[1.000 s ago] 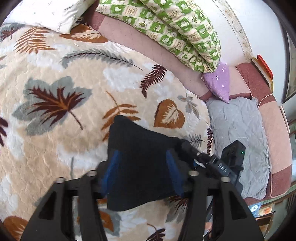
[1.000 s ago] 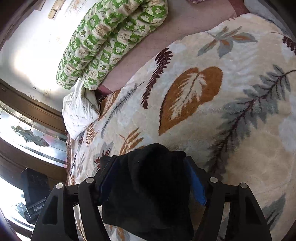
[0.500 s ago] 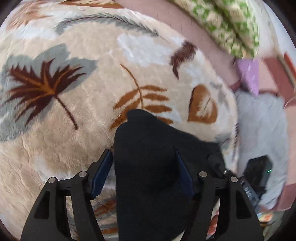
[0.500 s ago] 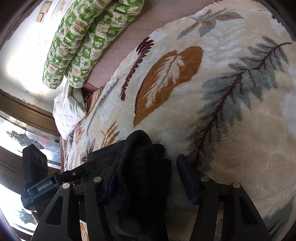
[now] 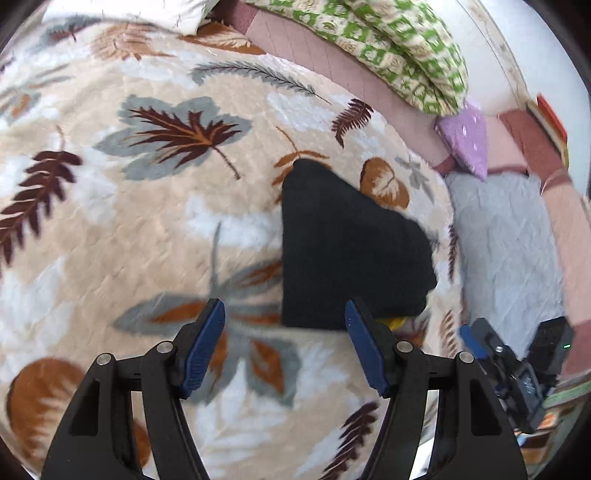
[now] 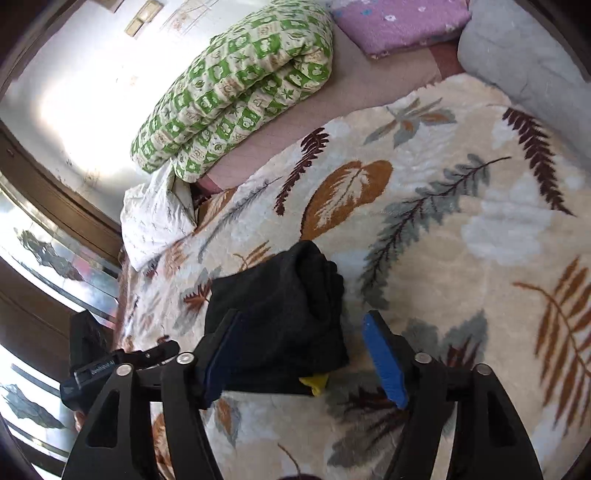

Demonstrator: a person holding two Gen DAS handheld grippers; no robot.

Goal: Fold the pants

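We see one pair of black pants [image 5: 347,251], folded, lying mid-frame on the leaf-print blanket [image 5: 147,229]. A yellow scrap [image 6: 314,382] shows at their lower edge. Left gripper [image 5: 284,347] spread apart, holding nothing; right gripper [image 6: 306,354] likewise. One green quilt [image 6: 240,88] at top; one purple pillow [image 5: 467,142] at upper right.

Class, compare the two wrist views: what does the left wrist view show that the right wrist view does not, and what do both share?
Only the left wrist view shows the books at the far edge.

Only the right wrist view shows the window and wall switch.

Both show the folded black pants on the leaf-print blanket, a yellow tag, the green quilt, the purple pillow, and each open hand-held gripper, left and right.
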